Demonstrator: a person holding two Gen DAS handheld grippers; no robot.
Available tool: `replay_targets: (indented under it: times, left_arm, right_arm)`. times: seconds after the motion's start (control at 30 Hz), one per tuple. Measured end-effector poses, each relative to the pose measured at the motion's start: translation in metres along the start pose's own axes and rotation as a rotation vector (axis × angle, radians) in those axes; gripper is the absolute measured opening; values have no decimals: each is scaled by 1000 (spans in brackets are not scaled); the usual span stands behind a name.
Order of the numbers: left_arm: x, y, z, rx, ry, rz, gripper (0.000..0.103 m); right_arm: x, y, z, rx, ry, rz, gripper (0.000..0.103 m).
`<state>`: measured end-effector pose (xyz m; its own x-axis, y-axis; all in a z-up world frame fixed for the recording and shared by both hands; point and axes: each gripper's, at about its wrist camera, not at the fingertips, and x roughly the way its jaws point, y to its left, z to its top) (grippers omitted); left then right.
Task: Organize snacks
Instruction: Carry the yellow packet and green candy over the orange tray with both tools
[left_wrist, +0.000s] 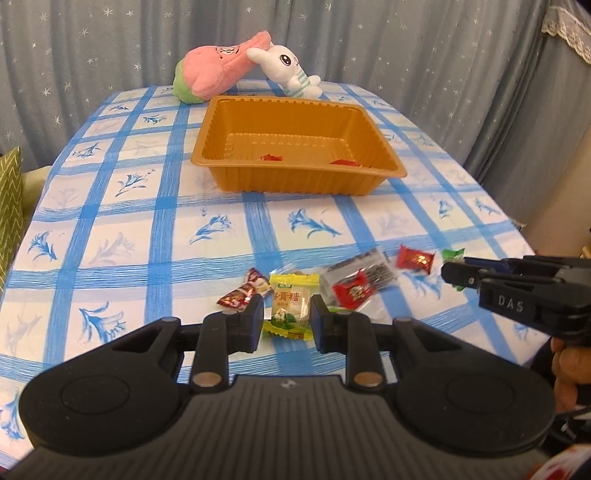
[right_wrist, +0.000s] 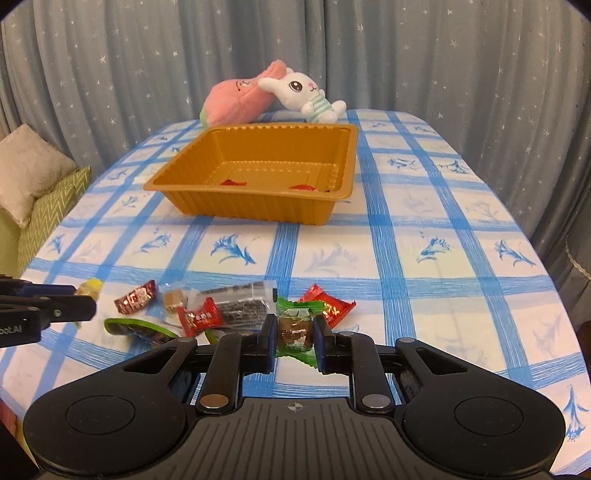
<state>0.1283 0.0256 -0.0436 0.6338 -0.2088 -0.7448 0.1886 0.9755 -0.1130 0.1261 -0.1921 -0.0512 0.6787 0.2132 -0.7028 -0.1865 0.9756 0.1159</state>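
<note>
An orange plastic tray (left_wrist: 221, 162) (right_wrist: 184, 197) stands mid-table with two red candies (left_wrist: 271, 158) (right_wrist: 304, 187) inside. Several wrapped snacks lie in a loose pile near the front edge. My left gripper (left_wrist: 286, 314) has its fingers on both sides of a yellow-wrapped candy (left_wrist: 290, 306), touching it, on the cloth. My right gripper (right_wrist: 295, 334) has its fingers against both sides of a green-wrapped candy (right_wrist: 295, 328). A red candy (right_wrist: 199, 317) (left_wrist: 352, 293), a dark seaweed packet (right_wrist: 242, 306) (left_wrist: 364, 271) and another red candy (right_wrist: 332, 304) (left_wrist: 415, 260) lie beside them.
A pink plush (left_wrist: 214, 70) (right_wrist: 236, 98) and a white rabbit plush (left_wrist: 291, 70) (right_wrist: 306, 94) lie behind the tray. The table has a blue checked cloth (left_wrist: 147, 221). A green cushion (right_wrist: 48, 218) sits left of the table. Curtains hang behind.
</note>
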Motion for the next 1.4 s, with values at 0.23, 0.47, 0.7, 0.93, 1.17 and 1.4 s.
replay_targets:
  times: [0.23, 0.47, 0.7, 0.93, 1.17, 1.4]
  left_arm:
    - [-4, -10, 7, 5, -12, -4, 24]
    - [-1, -13, 15, 10, -21, -4, 24]
    - [7, -11, 32, 16, -33, 2, 24]
    - [26, -6, 68, 10, -65, 3, 24]
    - [52, 4, 112, 13, -97, 16, 24]
    - [85, 16, 147, 9, -104, 44, 24]
  right_arm:
    - [-6, -2, 5, 5, -13, 5, 20]
    - [-7, -5, 8, 8, -18, 2, 20]
    - [-1, -9, 22, 3, -30, 3, 20]
    - [15, -12, 61, -7, -61, 14, 20]
    - [43, -18, 110, -4, -81, 32, 20]
    - [80, -22, 145, -10, -66, 39, 20]
